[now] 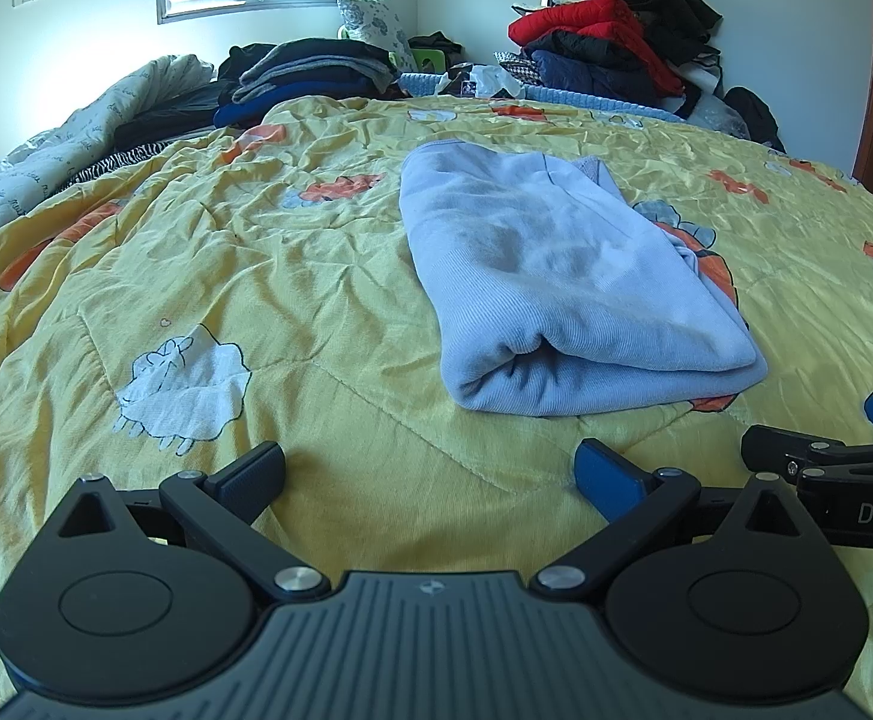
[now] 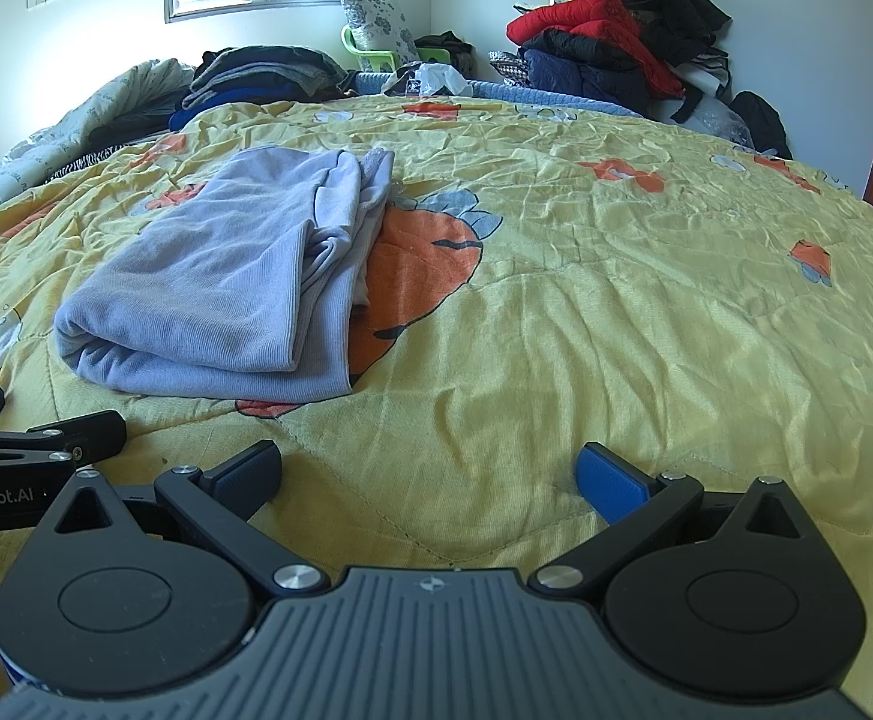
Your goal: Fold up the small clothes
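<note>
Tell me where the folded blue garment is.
The folded blue garment lies on the yellow quilt, right of centre in the left wrist view, just ahead of both open tongs.

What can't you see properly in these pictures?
- What kind of garment the folded blue cloth is: both views, its folds hide the shape.
- Right gripper in the left view: cut off by the right edge.
- Bottom of the far clothes pile: hidden behind the yellow quilt.

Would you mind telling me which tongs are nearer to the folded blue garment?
Hard to say. The garment lies ahead and slightly right of the left tongs, and ahead-left of the right tongs. Both are open, not touching it.
</note>
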{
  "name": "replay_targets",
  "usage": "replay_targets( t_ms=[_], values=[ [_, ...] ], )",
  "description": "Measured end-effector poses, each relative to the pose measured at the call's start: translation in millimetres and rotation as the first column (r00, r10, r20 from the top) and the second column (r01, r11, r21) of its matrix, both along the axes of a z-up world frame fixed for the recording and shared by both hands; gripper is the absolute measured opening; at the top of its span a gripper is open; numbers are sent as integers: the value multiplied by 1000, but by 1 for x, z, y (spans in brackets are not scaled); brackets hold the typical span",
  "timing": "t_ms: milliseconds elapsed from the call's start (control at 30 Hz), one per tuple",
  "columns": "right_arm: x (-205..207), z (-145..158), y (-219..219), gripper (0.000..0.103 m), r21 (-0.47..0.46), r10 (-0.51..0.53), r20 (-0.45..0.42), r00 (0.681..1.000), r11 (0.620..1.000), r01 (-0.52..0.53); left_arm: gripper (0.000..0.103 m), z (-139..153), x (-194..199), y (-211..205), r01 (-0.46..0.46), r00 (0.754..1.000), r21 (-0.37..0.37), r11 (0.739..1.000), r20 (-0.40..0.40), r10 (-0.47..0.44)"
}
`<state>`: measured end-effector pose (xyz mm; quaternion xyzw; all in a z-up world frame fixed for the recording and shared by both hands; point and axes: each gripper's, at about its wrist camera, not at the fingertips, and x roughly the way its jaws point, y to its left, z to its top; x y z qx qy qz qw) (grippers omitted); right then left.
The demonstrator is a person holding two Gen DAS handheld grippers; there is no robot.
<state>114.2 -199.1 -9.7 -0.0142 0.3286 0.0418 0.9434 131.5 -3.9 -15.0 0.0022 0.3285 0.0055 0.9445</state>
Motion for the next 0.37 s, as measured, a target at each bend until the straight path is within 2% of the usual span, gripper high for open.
replay_targets(
  t_ms=[367],
  values=[
    [0,0,0,103,1,0,0,1000,1000,0,103,1,-2,-2,-12,1000,6,1000,0,12]
  ],
)
